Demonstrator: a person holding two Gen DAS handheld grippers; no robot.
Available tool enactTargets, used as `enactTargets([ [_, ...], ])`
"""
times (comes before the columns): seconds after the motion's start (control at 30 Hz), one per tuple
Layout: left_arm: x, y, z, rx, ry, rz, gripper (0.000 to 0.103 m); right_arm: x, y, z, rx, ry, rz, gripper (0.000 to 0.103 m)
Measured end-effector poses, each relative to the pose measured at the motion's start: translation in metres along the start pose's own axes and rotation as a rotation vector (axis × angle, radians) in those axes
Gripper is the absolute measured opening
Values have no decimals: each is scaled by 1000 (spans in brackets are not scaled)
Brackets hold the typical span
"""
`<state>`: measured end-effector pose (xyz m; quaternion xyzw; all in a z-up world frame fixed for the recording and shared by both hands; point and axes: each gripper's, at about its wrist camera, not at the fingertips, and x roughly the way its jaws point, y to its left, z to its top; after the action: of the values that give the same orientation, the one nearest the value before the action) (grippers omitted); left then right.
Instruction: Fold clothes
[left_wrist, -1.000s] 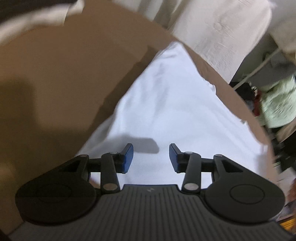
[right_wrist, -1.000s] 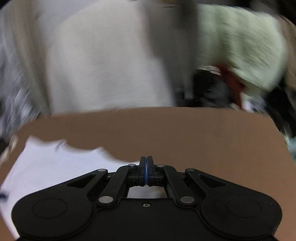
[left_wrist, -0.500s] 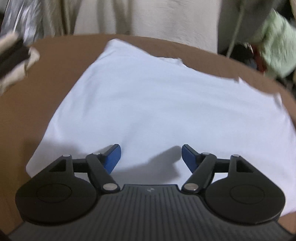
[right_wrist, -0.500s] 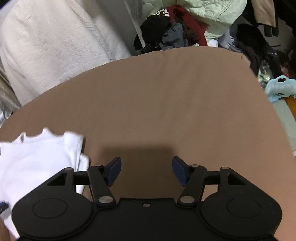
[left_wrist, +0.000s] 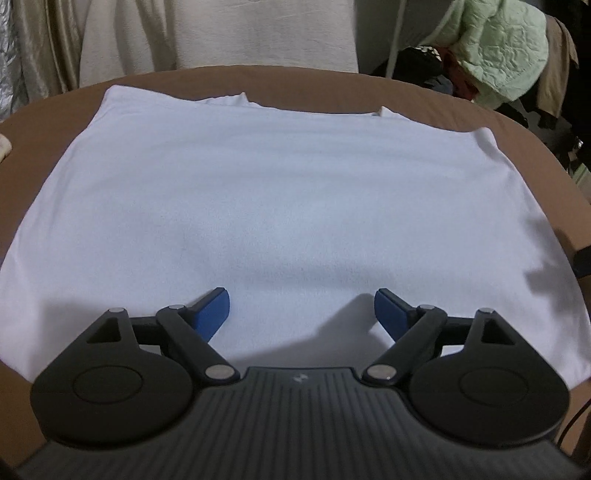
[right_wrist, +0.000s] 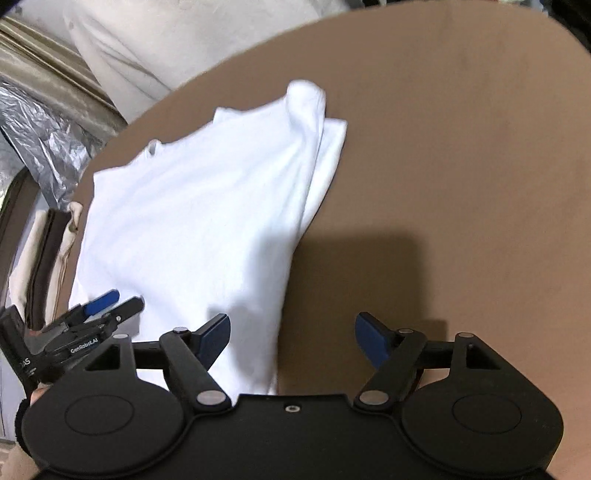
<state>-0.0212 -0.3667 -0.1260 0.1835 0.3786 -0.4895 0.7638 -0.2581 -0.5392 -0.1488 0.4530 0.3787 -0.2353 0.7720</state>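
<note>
Shirt: the white shirt (left_wrist: 280, 192) is lying flat across the centre of the left wrist view, on the brown surface (left_wrist: 332, 86), partly folded judging by the doubled edge at centre top of the right wrist view.
Left gripper (left_wrist: 301, 308): jaws have just been opening, now standing wide and empty above the shirt's near edge.
Right gripper (right_wrist: 291, 334): jaws likewise just opening, wide, nothing between them, straddling the shirt's side edge.
Judgement: both are positioning for a fresh grasp.

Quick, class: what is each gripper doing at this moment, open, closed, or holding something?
Left gripper: open, just been opening, holding nothing, above the white shirt.
Right gripper: open, just been opening, holding nothing, at the shirt's edge.
</note>
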Motion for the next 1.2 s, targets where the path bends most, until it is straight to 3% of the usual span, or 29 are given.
enactTargets([
  [0.1, 1, 6, -2, -21, -12, -36, 88, 22, -15, 21, 150, -88, 28, 79],
  [0.17, 2, 6, 0, -12, -27, -51, 88, 27, -16, 38, 160, -134, 58, 78],
  [0.27, -1, 4, 0, -1, -50, -96, 88, 36, -4, 47, 43, -159, 101, 62],
  [0.33, -3, 4, -2, -13, -51, -113, 88, 49, 2, 47, -13, -119, 128, 59],
  [0.43, -4, 6, -1, -21, -26, -97, 88, 58, 16, 44, -106, -126, 123, 57],
  [0.47, -4, 7, -1, -23, -16, -89, 88, 61, 21, 44, -140, -132, 111, 51],
  [0.5, -4, 8, -1, -26, -6, -81, 88, 60, 26, 42, -160, -139, 108, 23],
  [0.53, -5, 10, -1, -26, 1, -76, 87, 58, 32, 40, -176, -147, 107, 19],
  [0.7, -22, 30, 3, -44, 22, -61, 86, 16, 74, 28, -282, -241, 166, 17],
  [0.77, -35, 47, 11, -61, 20, -38, 86, -3, 103, 34, -308, -234, 171, 17],
  [0.87, -55, 86, 25, -108, -42, -31, 87, -10, 160, 60, -280, -160, 153, 17],
  [1.03, -76, 168, 38, -216, -136, -124, 87, 18, 271, 104, -203, -86, 204, 17],
  [1.07, -77, 182, 36, -238, -164, -94, 86, 32, 295, 110, -209, -66, 189, 17],
  [1.17, -75, 214, 21, -229, -255, 123, 79, 78, 355, 108, -284, -30, 130, 18],
  [1.2, -71, 224, 16, -243, -251, 122, 79, 90, 367, 105, -320, -28, 124, 24],
])
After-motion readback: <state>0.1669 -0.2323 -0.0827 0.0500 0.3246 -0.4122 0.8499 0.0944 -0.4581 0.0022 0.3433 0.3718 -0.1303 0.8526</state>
